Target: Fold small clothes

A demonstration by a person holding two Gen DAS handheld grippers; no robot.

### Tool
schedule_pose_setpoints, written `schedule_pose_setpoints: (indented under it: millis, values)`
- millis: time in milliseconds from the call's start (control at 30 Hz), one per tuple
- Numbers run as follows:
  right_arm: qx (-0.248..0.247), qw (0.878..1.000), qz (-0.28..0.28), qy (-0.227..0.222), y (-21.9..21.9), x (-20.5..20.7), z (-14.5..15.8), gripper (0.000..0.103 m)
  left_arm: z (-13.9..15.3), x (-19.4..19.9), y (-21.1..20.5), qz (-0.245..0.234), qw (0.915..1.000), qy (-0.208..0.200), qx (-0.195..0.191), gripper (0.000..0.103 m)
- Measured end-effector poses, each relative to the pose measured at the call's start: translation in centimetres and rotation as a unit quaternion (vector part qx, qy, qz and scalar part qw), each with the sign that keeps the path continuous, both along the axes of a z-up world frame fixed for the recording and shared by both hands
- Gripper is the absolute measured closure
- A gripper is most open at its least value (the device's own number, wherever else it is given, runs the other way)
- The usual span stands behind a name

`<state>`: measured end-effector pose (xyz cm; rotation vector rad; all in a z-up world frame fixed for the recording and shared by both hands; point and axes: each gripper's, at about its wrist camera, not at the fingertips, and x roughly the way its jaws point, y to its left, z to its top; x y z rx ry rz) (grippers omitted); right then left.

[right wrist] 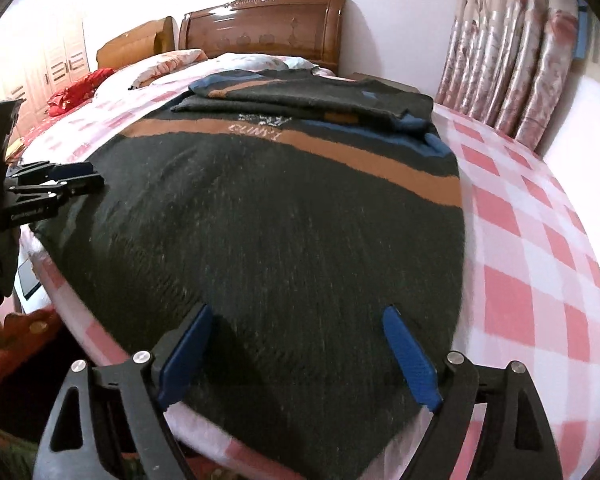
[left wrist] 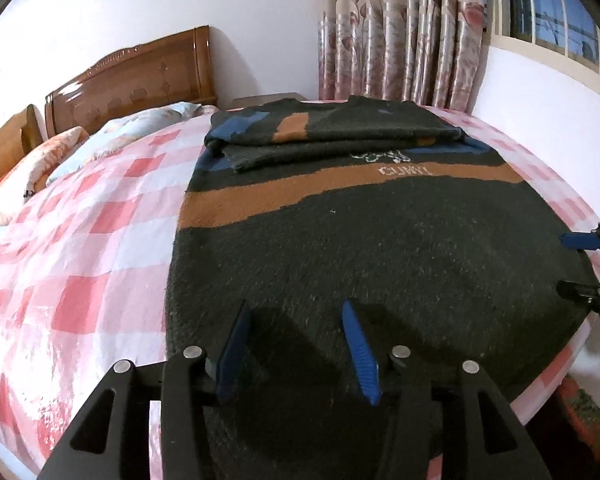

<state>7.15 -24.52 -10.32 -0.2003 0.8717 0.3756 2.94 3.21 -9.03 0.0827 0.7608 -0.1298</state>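
Observation:
A dark knitted sweater (left wrist: pixel 380 248) (right wrist: pixel 260 220) with orange and blue stripes and white lettering lies flat on the pink checked bed sheet (left wrist: pixel 80 240) (right wrist: pixel 540 240). Its sleeves (left wrist: pixel 332 128) (right wrist: pixel 300 96) are folded across the far end. My left gripper (left wrist: pixel 295 312) hovers over the near hem, open, with only flat knit under the gap between its blue pads. My right gripper (right wrist: pixel 298 314) stands open wider over the hem's other side, nothing gripped. Each shows in the other's view: the right gripper (left wrist: pixel 572 264) at the sweater's edge, the left gripper (right wrist: pixel 82 178) at the opposite edge.
A wooden headboard (left wrist: pixel 132 80) (right wrist: pixel 260 28) and pillows (left wrist: pixel 40 168) (right wrist: pixel 172 62) are at the far end. Flowered curtains (left wrist: pixel 400 32) (right wrist: pixel 508 72) hang beside a window (left wrist: pixel 560 20). A red cloth (right wrist: pixel 76 88) lies near the pillows. The mattress edge (right wrist: pixel 100 332) runs just below the hem.

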Motion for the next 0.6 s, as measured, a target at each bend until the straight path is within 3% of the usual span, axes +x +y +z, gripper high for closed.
schedule_pose_setpoints:
  millis: [400,500,600]
  values:
    - [-0.005,1.0,-0.014,0.01,-0.5,-0.6,0.0,0.0,-0.4,1.5,0.2,-0.004,1.0,-0.001,-0.005,0.05]
    - [-0.014,0.999,-0.018,0.032,-0.2,-0.1,0.5,0.0,0.1,1.9,0.3,0.002,0.9996,0.023,-0.018,0.051]
    - [-0.027,1.0,-0.014,-0.002,1.0,0.7,2.5,0.0,1.4,3.3,0.0,-0.011,0.9987,0.031,-0.038,0.052]
